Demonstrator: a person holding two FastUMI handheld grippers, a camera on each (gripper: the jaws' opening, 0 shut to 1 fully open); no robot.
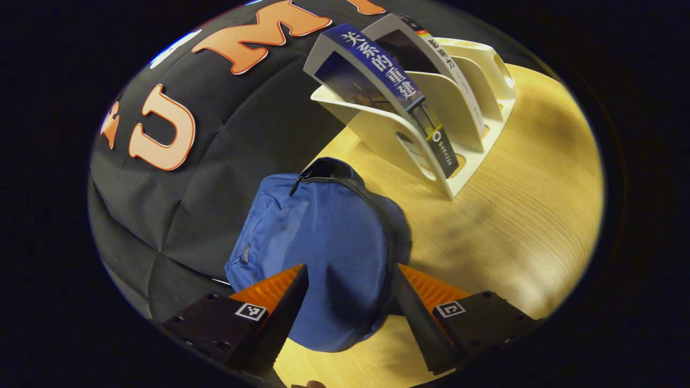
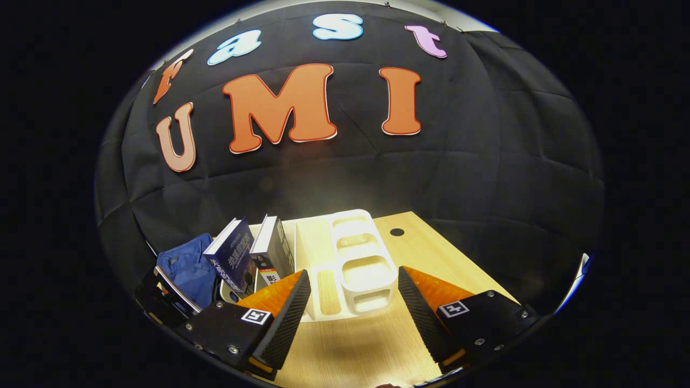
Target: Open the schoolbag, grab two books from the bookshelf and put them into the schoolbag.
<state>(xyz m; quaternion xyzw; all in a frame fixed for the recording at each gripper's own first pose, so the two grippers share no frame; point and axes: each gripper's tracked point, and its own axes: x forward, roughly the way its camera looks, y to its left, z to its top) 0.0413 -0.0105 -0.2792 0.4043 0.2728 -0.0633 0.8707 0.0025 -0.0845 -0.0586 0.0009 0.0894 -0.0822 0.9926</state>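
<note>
I see the wooden surface running wide and bare to the right of the white bookshelf, with plenty of room there. The blue schoolbag lies near the surface's edge by the booth wall, zipper closed, just beside the bookshelf. Two books lean in the bookshelf's slots nearest the schoolbag. My left tongs hang apart above the schoolbag, gripping nothing. From the right gripper view, my right tongs also stand apart, facing the bookshelf's empty slots, with open surface beyond.
</note>
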